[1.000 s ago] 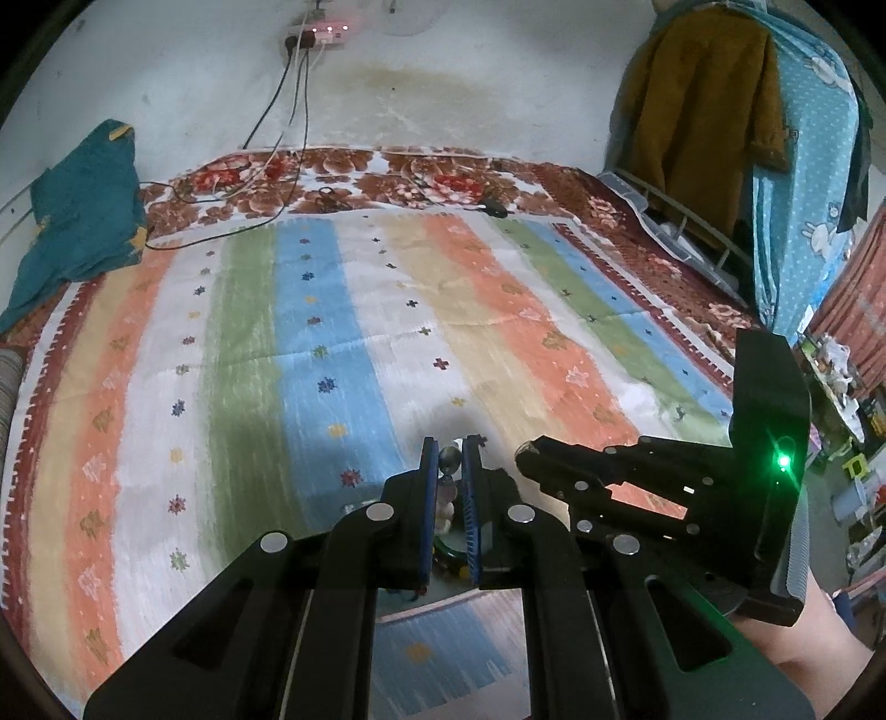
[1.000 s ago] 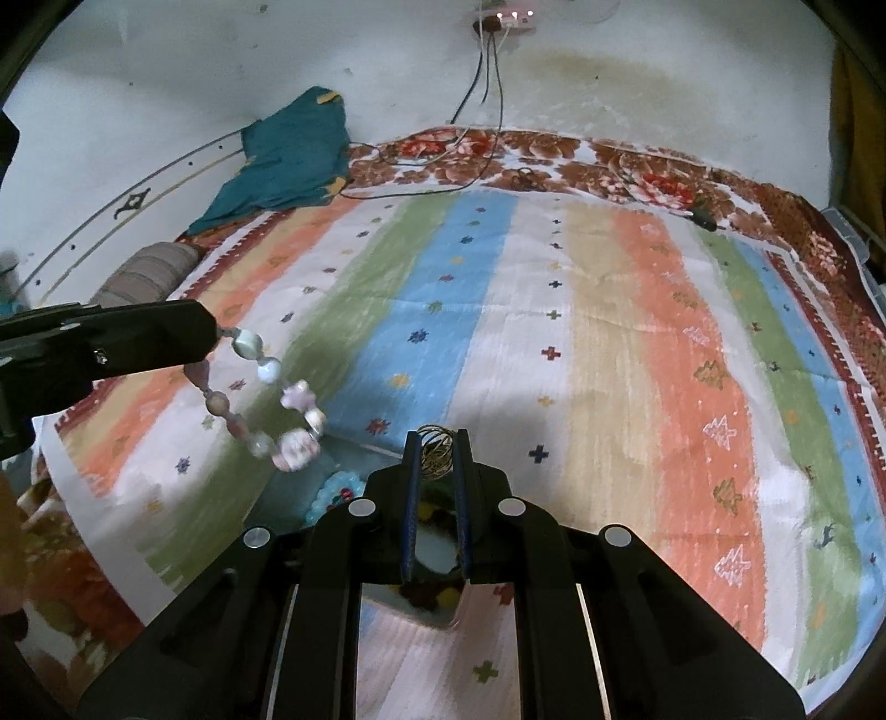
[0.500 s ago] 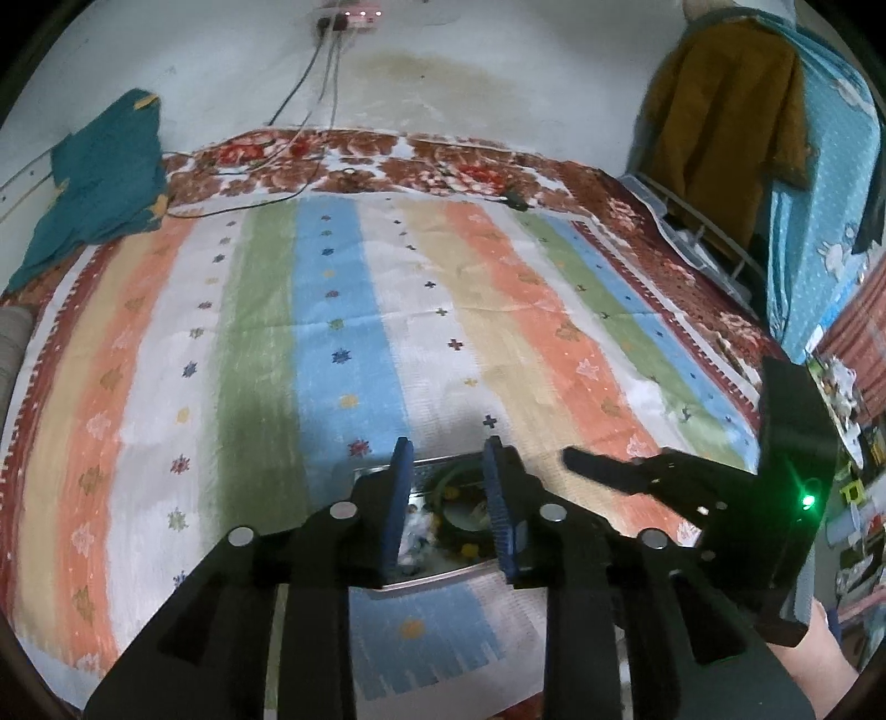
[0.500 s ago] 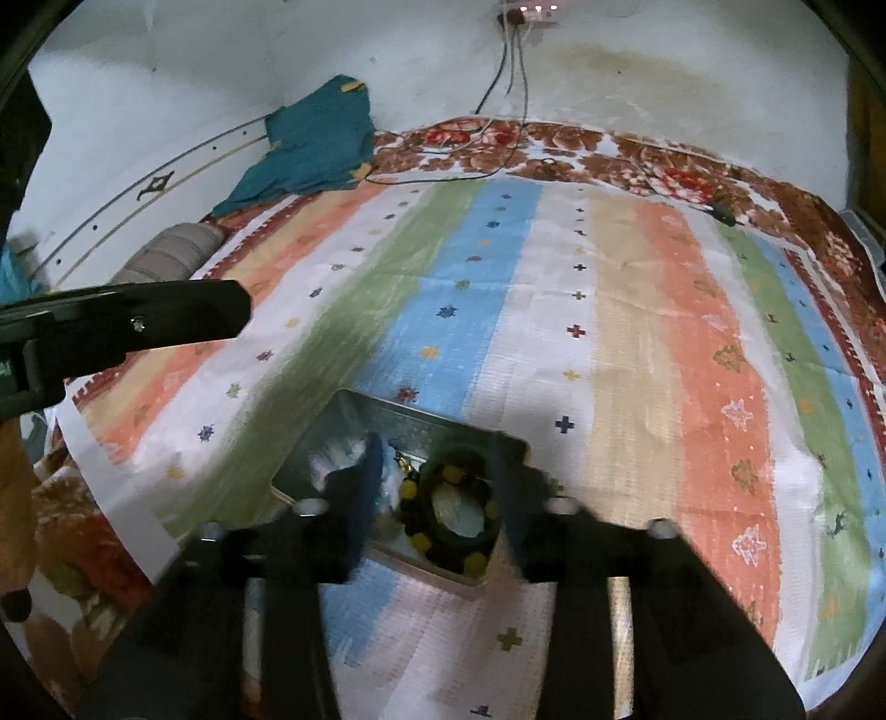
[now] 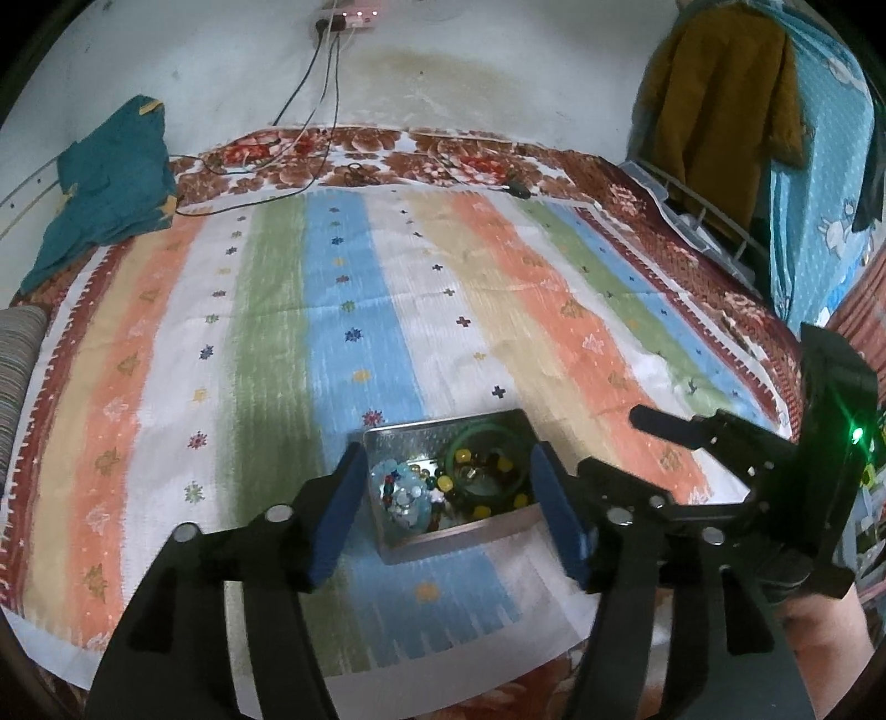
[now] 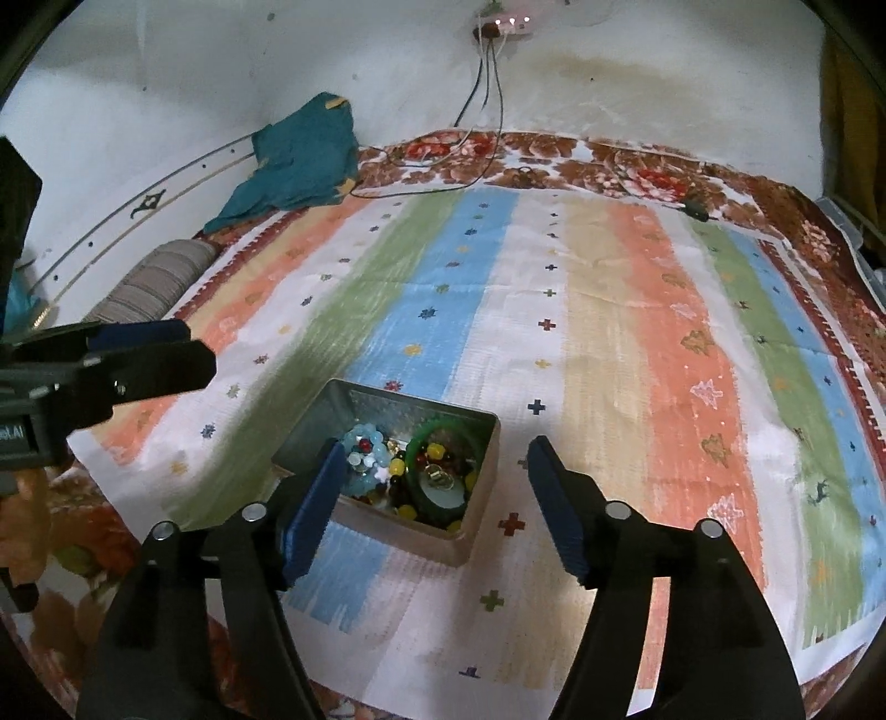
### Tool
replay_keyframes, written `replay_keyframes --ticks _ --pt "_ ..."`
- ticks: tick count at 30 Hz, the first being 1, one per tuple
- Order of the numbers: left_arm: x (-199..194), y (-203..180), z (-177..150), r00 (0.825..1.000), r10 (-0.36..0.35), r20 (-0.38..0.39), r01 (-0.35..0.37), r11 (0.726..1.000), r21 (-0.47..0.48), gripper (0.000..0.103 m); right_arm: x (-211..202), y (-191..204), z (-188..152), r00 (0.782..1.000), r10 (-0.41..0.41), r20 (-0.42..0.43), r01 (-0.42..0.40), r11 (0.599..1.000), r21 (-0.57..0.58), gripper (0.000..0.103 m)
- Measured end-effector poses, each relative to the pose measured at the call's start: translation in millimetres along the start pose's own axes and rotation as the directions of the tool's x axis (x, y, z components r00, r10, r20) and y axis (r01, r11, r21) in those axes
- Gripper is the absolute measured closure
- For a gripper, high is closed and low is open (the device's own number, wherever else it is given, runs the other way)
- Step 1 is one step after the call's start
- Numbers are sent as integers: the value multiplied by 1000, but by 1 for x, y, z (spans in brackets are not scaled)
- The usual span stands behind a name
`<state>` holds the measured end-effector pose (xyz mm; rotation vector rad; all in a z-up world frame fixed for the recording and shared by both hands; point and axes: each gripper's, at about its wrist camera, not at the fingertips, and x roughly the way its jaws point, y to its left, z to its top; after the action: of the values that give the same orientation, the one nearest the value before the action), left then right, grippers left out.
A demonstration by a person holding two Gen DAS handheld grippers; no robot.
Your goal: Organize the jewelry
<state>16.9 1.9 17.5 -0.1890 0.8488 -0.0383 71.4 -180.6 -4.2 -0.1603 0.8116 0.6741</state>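
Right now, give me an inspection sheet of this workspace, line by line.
Surface: striped bedspread over a floral blanket.
Job's things: open metal tin holding a green bangle, a pale blue beaded piece and mixed beads.
Clutter: teal cloth and a striped bolster at the bed's far left.
Grippers: left gripper and right gripper both open and empty, above the tin.
Cables: wires run from a wall power strip onto the blanket.
Surroundings: stained white wall; hanging clothes.
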Motion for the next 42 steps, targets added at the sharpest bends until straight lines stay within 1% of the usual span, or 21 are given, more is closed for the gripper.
replay_keyframes --ticks 3,5,6,8,9,10,11,12,18,25,32,42 --pt "-1 -1 -3 1000 1 1 -1 1000 7 31 -6 1 -3 1000 -6 11 6 1000 -13 30" --pt "-2 -1 -5 1000 3 5 -3 1000 8 26 -9 2 -4 1000 -9 17 10 1000 -24 25" --pt "-3 -1 -5 1000 1 6 -2 1000 10 25 -11 2 -5 1000 -9 20 9 1000 -26 24" --pt "-4 -1 -6 1000 4 9 -4 1000 11 15 -14 2 -7 1000 -5 25 5 1000 -24 20" --pt "-5 -1 -6 1000 13 16 -13 1000 10 12 -16 2 -7 1000 -1 29 2 1000 -22 18" --pt "-6 0 -7 1000 20 21 -20 1000 7 7 -17 1 -8 999 0 32 1 1000 -21 17" --pt "-7 1 -7 999 30 28 -30 1000 2 6 -19 1 -9 999 1 35 -1 1000 -20 15" --pt "-8 1 -8 999 35 31 -35 999 1 6 -20 1 -10 999 2 38 -1 1000 -18 12" --pt "-8 5 -9 999 45 23 -45 999 -8 6 -25 -3 -12 999 12 49 -12 1000 -2 9" --pt "-9 3 -12 998 59 26 -59 998 21 6 -33 -7 -12 997 19 69 -20 1000 13 9" --pt "-13 -2 -19 995 89 39 -90 995 36 6 -35 -9 -11 997 15 76 -17 1000 19 9" --pt "-14 -4 -17 994 94 49 -97 994 49 6 -35 -9 -11 997 32 72 -34 999 17 9"
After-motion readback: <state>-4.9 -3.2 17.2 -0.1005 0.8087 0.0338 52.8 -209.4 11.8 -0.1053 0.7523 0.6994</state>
